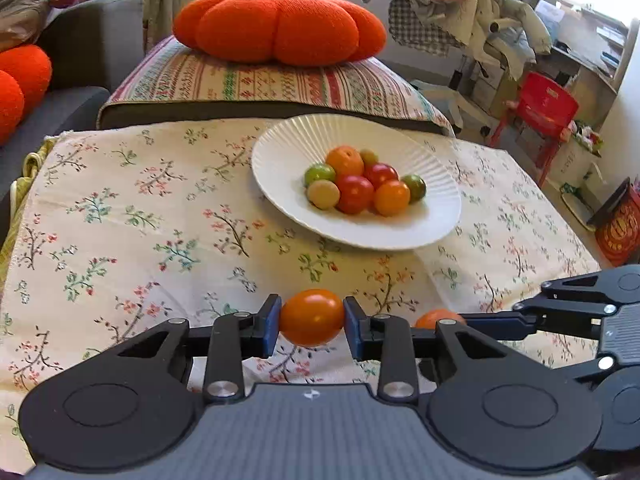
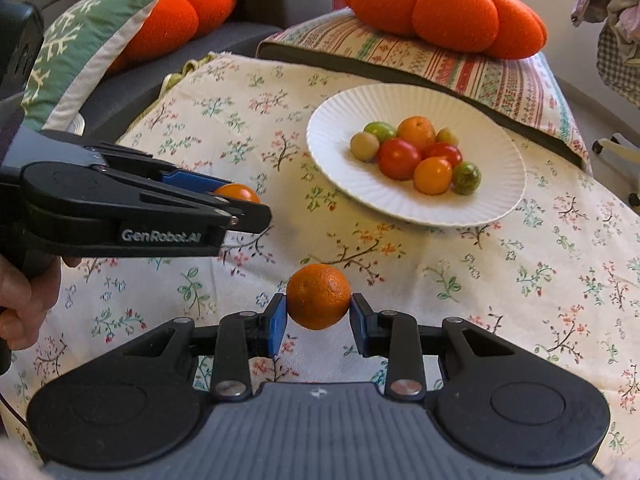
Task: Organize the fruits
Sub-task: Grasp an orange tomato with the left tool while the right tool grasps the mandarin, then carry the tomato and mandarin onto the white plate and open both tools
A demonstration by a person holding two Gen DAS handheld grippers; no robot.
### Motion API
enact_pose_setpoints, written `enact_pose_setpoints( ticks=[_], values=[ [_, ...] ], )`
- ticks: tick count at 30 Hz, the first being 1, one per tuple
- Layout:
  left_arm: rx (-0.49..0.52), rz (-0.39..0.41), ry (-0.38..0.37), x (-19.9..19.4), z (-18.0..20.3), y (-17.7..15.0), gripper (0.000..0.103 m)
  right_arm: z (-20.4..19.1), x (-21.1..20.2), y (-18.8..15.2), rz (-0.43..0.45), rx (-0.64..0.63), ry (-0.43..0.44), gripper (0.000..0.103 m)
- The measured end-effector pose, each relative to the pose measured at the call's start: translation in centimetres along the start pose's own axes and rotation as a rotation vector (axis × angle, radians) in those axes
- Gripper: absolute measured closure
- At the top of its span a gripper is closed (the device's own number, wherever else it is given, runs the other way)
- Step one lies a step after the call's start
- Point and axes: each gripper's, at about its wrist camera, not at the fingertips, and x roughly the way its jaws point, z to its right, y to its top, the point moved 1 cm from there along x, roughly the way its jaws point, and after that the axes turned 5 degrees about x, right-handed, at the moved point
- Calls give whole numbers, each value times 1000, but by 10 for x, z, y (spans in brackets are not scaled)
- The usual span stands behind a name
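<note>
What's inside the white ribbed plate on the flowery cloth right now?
The white ribbed plate holds a cluster of small round fruits: two orange, two red, two green, two yellowish-tan. Anything beneath that pile is covered.

plate (image 1: 280, 152) on tablecloth (image 1: 140, 208), far right part | fruits (image 1: 362, 182) heaped in plate | left tongs (image 1: 311, 326) clamp tomato (image 1: 311, 317) above cloth, nearer than plate | right tongs (image 2: 318, 312) clamp orange (image 2: 318, 296), right of left tongs | pumpkin cushion (image 1: 280, 26) behind plate
</note>
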Motion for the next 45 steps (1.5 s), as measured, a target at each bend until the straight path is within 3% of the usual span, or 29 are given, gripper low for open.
enact_pose_setpoints(
  ticks=[17, 27, 45],
  values=[
    [-122, 79, 45, -18, -41, 28, 87, 56, -35, 28, 136, 144, -34, 72],
    [-201, 89, -12, -8, -47, 41, 87, 82, -34, 40, 176, 211, -68, 72],
    [-92, 89, 0, 45, -32, 75, 86, 120, 9, 67, 169, 268, -131, 72]
  ],
)
